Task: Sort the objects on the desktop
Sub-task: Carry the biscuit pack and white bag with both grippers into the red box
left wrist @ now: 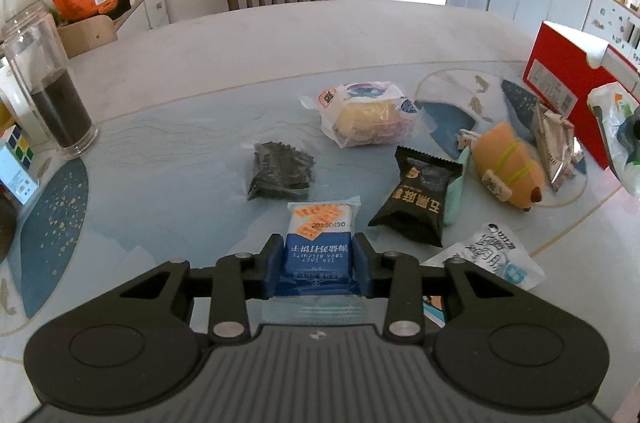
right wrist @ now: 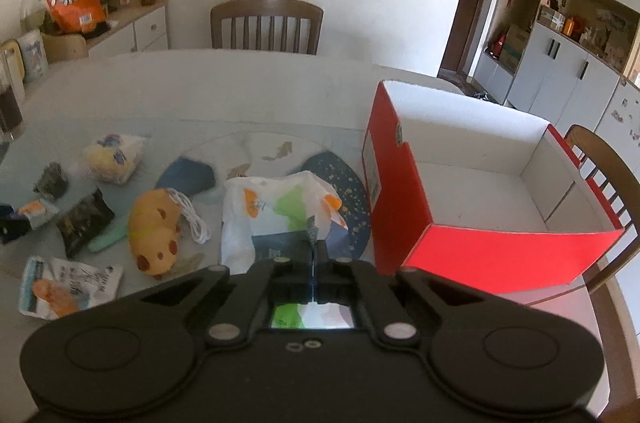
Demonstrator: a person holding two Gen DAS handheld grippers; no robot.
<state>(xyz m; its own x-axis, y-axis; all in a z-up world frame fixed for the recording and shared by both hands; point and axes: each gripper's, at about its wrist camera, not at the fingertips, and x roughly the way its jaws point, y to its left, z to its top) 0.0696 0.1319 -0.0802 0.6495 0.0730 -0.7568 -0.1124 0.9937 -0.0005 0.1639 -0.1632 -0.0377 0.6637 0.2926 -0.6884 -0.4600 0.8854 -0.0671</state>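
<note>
My left gripper (left wrist: pixel 319 255) is shut on a blue and white soda biscuit packet (left wrist: pixel 320 243), lifted just off the table. My right gripper (right wrist: pixel 314 255) is shut on the edge of a white snack bag (right wrist: pixel 280 211) with green and orange print, which hangs in front of it. An open red box (right wrist: pixel 480 191) with a white inside stands right of that bag; in the left wrist view the red box (left wrist: pixel 560 79) is at the far right. Loose on the table lie a black snack pack (left wrist: pixel 420 199), a dark seaweed pack (left wrist: pixel 280 171), a wrapped yellow cake (left wrist: pixel 368 119) and an orange plush toy (left wrist: pixel 508 167).
A glass jar (left wrist: pixel 52 91) of dark liquid stands at the table's left edge beside a puzzle cube box (left wrist: pixel 18 163). A white crumpled packet (left wrist: pixel 496 259) lies near the left gripper. A silver sachet (left wrist: pixel 554 147) leans by the box. A wooden chair (right wrist: pixel 266 27) stands at the far side.
</note>
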